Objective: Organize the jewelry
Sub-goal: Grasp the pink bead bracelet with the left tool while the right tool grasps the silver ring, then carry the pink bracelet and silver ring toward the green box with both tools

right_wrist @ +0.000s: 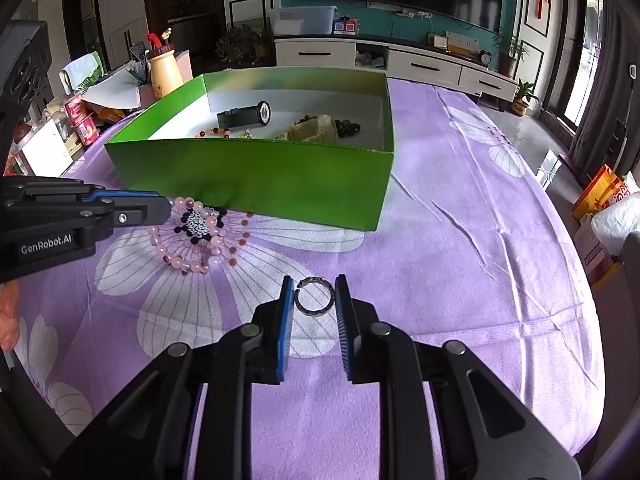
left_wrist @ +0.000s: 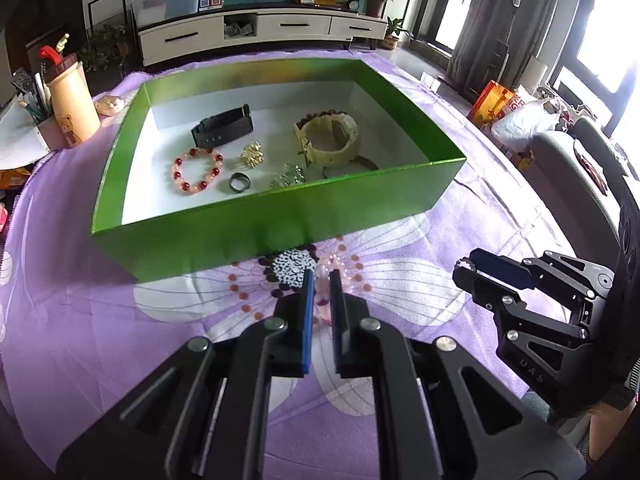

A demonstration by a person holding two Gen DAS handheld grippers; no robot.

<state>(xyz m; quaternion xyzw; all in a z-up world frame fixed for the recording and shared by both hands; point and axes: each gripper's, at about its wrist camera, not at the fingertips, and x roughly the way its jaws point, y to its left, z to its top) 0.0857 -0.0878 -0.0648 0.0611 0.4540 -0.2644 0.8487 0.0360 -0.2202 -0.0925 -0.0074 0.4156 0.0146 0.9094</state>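
A green box (left_wrist: 224, 236) with a white floor holds a black watch (left_wrist: 222, 126), a red and pink bead bracelet (left_wrist: 197, 171), a gold piece (left_wrist: 252, 154), a dark ring (left_wrist: 239, 182), a silver piece (left_wrist: 289, 176) and a pale cuff (left_wrist: 330, 139). My left gripper (left_wrist: 321, 276) is closed on a pink bead bracelet (right_wrist: 188, 236) lying on the purple cloth just in front of the box. My right gripper (right_wrist: 313, 284) is open around a small silver ring (right_wrist: 314, 296) on the cloth. The box also shows in the right wrist view (right_wrist: 256, 180).
The purple flowered tablecloth (right_wrist: 460, 280) covers the table. A cream bear cup with pens (left_wrist: 72, 108) stands left of the box. Snack cans and clutter (right_wrist: 80, 120) sit at the table's far left. A chair (left_wrist: 568, 168) and bags stand to the right.
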